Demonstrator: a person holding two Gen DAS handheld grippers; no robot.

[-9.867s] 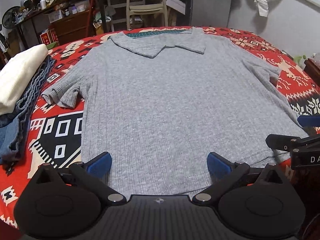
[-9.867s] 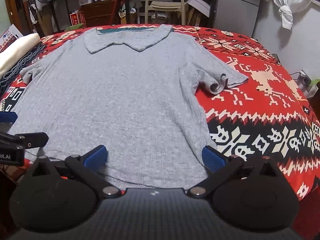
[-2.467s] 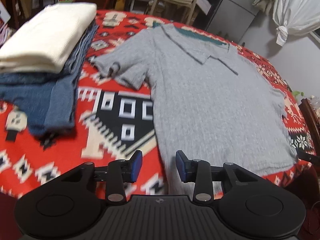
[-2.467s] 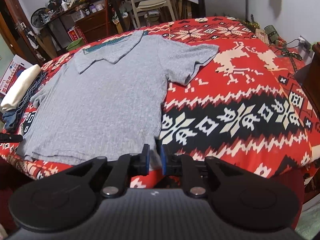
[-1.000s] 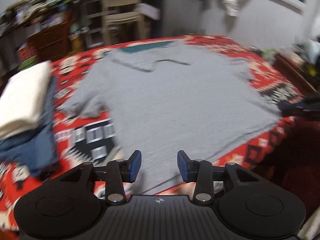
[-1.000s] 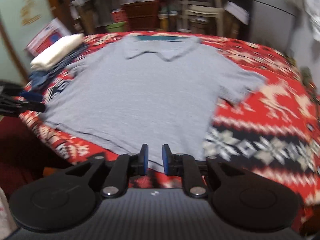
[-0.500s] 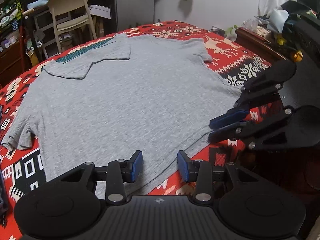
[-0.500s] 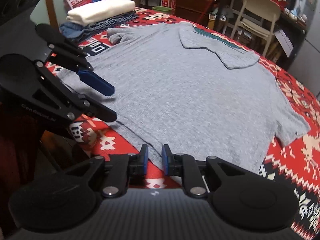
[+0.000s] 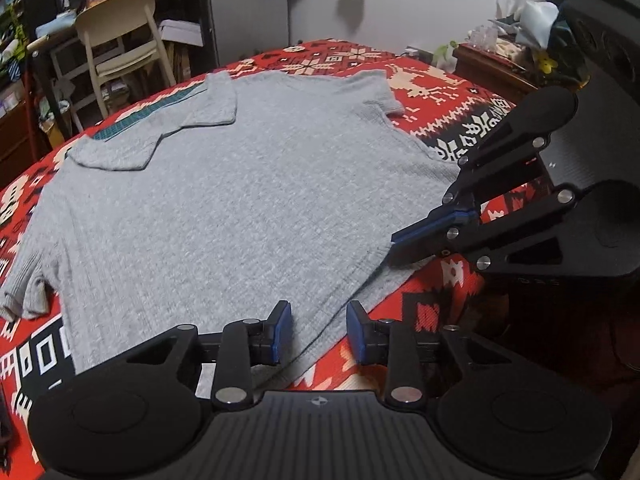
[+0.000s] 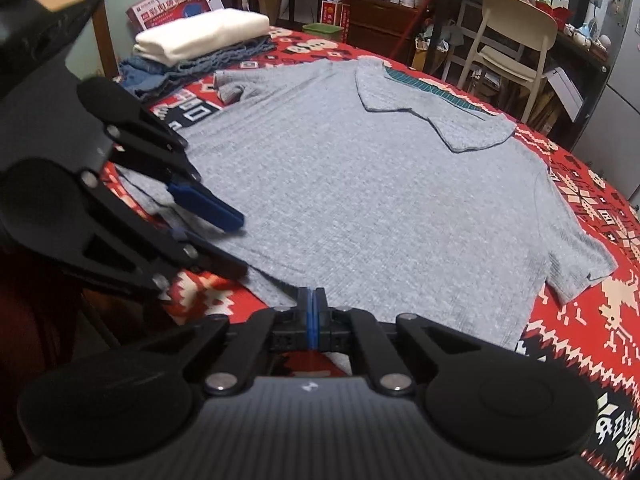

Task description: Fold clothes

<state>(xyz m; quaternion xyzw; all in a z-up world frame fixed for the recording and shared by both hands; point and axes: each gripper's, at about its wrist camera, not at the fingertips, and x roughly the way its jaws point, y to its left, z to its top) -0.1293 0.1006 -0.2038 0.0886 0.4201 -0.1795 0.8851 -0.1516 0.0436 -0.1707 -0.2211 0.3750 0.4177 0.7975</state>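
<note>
A grey collared short-sleeve shirt [image 9: 224, 208] lies flat, front up, on a red patterned bedspread [image 9: 440, 92], collar at the far side. My left gripper [image 9: 319, 332] is open at the near hem, with the hem edge lying between its blue pads. In the right wrist view the same shirt [image 10: 380, 208] fills the middle. There my right gripper [image 10: 311, 300] is shut on the hem, and grey fabric shows under its linkage. The left gripper [image 10: 240, 240] appears at the left, one finger above the cloth and one below. The right gripper [image 9: 394, 248] shows pinching the hem's right part.
A stack of folded clothes [image 10: 200, 40], cream on blue, sits at the bed's far left corner. A pale chair [image 9: 120, 40] and cluttered shelves stand behind the bed. A wooden side table [image 9: 492, 64] is off the right edge. The bed's near edge drops away just under both grippers.
My right gripper has gone from slightly apart to shut on the hem. Both grippers have moved in closer to the shirt's near edge. The left one is still open.
</note>
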